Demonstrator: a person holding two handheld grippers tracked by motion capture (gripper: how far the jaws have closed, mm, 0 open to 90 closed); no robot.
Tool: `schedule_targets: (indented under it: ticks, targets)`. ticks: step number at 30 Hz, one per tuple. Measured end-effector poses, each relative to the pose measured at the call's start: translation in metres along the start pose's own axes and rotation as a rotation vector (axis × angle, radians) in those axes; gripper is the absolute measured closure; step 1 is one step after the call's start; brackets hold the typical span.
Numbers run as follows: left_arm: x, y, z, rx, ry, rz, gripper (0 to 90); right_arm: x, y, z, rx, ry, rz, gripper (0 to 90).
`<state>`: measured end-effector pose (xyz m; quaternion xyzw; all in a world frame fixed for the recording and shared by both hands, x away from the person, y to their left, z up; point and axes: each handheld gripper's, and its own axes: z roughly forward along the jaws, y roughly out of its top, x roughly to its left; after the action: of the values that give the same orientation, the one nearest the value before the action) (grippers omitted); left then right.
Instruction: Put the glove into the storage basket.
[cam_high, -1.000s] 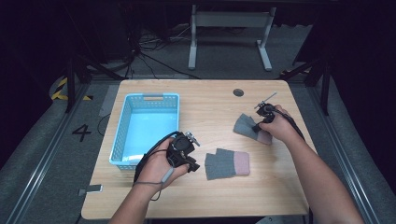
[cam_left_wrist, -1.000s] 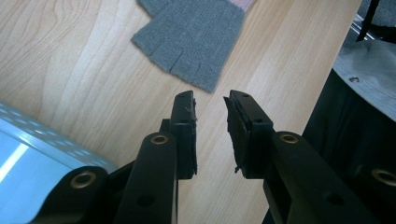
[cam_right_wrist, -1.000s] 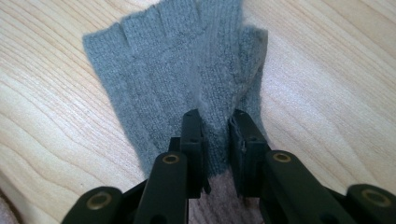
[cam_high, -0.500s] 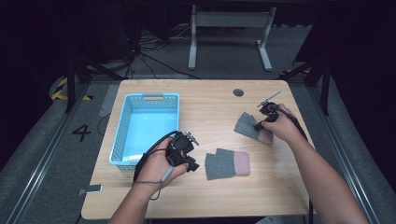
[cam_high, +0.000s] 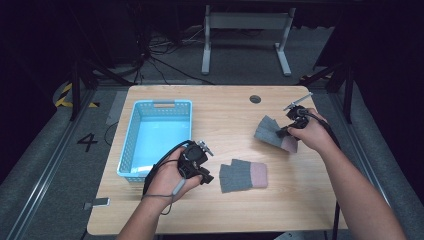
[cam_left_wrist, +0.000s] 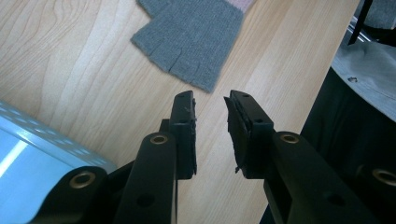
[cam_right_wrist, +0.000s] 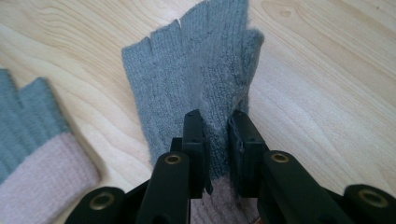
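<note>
Glove no. 1 is being pinched mid-body by the right gripper, jaws clamped on the knit, near the table's right edge w/ fingers pointing away. Glove no. 2 is lying flat just ahead of the left gripper, jaws apart, nothing held. Basket is being left w/ open room beside it.

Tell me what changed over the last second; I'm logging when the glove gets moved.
Hardly anything. The right gripper stays shut on the grey glove at the table's right side, perhaps shifted very slightly. The left gripper stays open beside the blue basket, and the second glove lies where it was.
</note>
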<state>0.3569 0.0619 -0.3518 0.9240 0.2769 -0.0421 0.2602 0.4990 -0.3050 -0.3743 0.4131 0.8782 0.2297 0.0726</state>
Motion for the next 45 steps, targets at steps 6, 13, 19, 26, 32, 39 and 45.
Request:
schedule_targets:
  ticks: [6, 13, 19, 26, 32, 39, 45]
  targets:
    - [-0.001, 0.000, -0.001, 0.003, 0.001, 0.006, 72.0, 0.011, 0.000, -0.014, -0.012, 0.004, -0.033, 78.6]
    - [0.000, 0.000, -0.002, 0.004, 0.001, 0.004, 72.0, 0.024, -0.001, -0.028, -0.020, 0.018, -0.064, 78.6]
    - [0.000, -0.001, -0.002, 0.000, 0.004, 0.000, 71.9, 0.037, -0.002, -0.037, -0.024, 0.041, -0.095, 78.5]
    - [-0.001, -0.001, -0.003, 0.000, 0.005, 0.003, 71.5, 0.058, -0.003, -0.046, -0.031, 0.064, -0.141, 78.3]
    - [-0.001, -0.001, -0.003, 0.000, 0.005, 0.002, 71.6, 0.077, -0.001, -0.048, -0.031, 0.091, -0.182, 78.0]
    - [-0.001, -0.001, -0.003, -0.002, 0.006, 0.003, 71.6, 0.095, 0.001, -0.046, -0.026, 0.122, -0.219, 77.9]
    - [-0.001, -0.001, -0.004, -0.003, 0.008, 0.002, 71.6, 0.109, 0.001, -0.044, -0.015, 0.147, -0.251, 77.9]
